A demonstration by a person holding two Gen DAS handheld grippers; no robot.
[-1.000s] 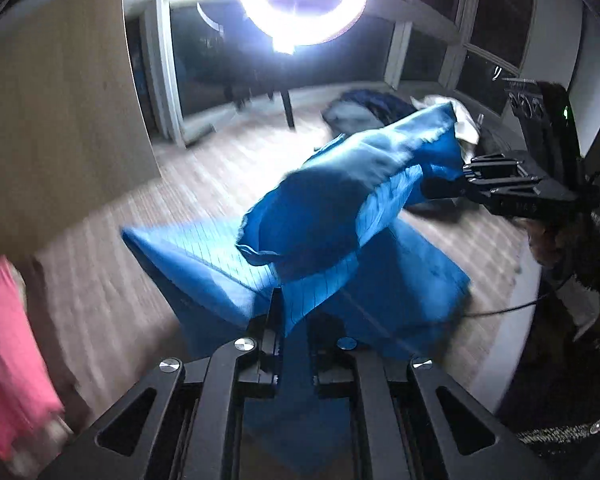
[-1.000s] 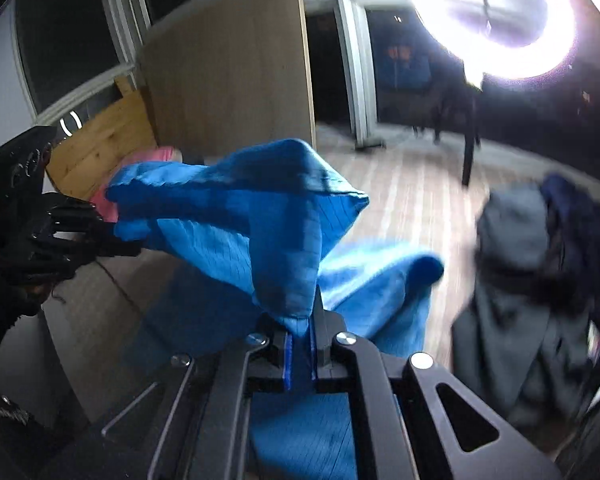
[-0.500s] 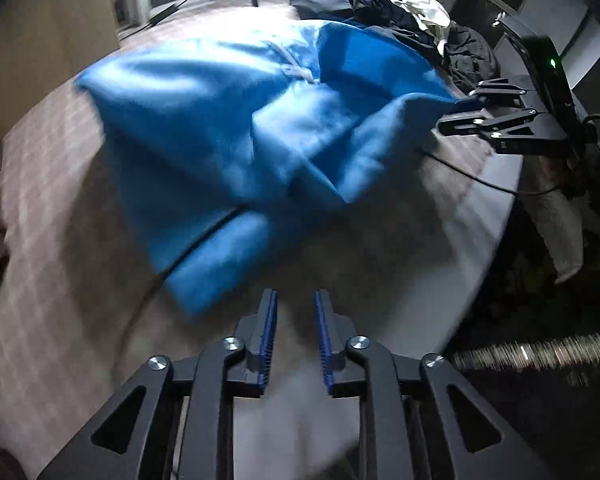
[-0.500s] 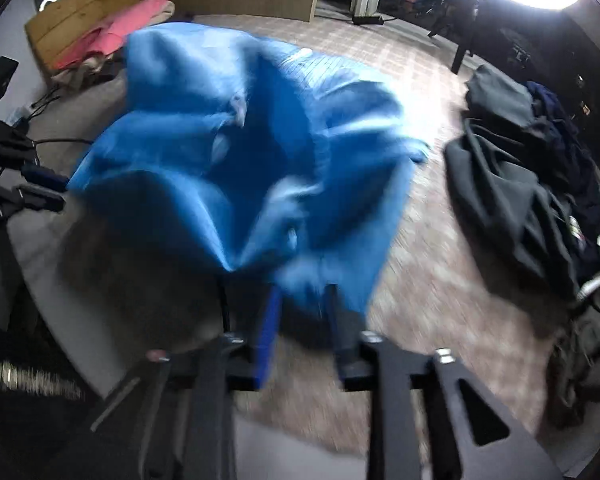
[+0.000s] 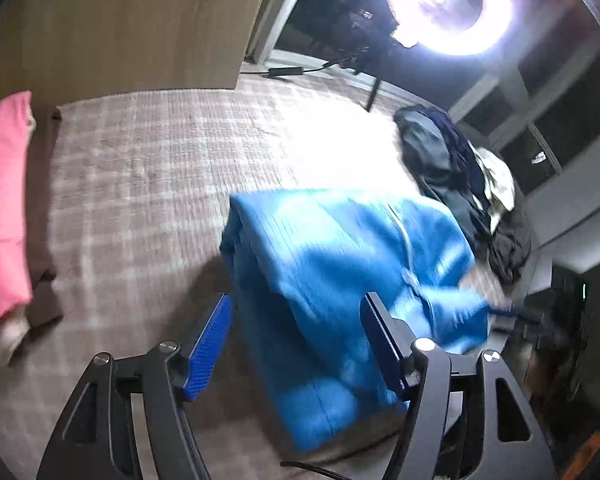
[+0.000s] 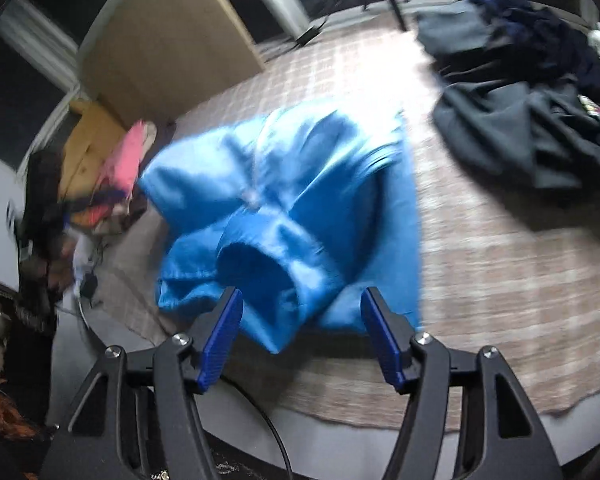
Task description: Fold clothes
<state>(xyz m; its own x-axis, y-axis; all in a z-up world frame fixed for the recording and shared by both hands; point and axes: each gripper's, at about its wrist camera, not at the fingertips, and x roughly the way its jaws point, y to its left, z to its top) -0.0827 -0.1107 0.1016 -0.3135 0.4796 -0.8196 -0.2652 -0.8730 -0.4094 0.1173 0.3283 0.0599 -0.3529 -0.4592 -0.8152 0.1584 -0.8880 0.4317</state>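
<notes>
Presently, garment: blue garment [image 5: 340, 264] lay bunched on the checked cloth [image 5: 148, 168], unfolded.
Left gripper [image 5: 296, 344]: jaws apart, empty.
Right gripper [image 6: 300, 332]: jaws apart, empty, probably positioned for regrasping an edge.

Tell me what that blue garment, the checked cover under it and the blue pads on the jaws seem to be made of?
Blue garment: soft matte knit, likely fleece or cotton; it slumps in thick rounded folds, and a pale drawstring shows.
Checked cover: woven fabric, beige plaid, dull and slightly nubby.
Pads: probably ribbed rubber or plastic; fine ridges show, on black arms that look like hard plastic or metal.
</notes>
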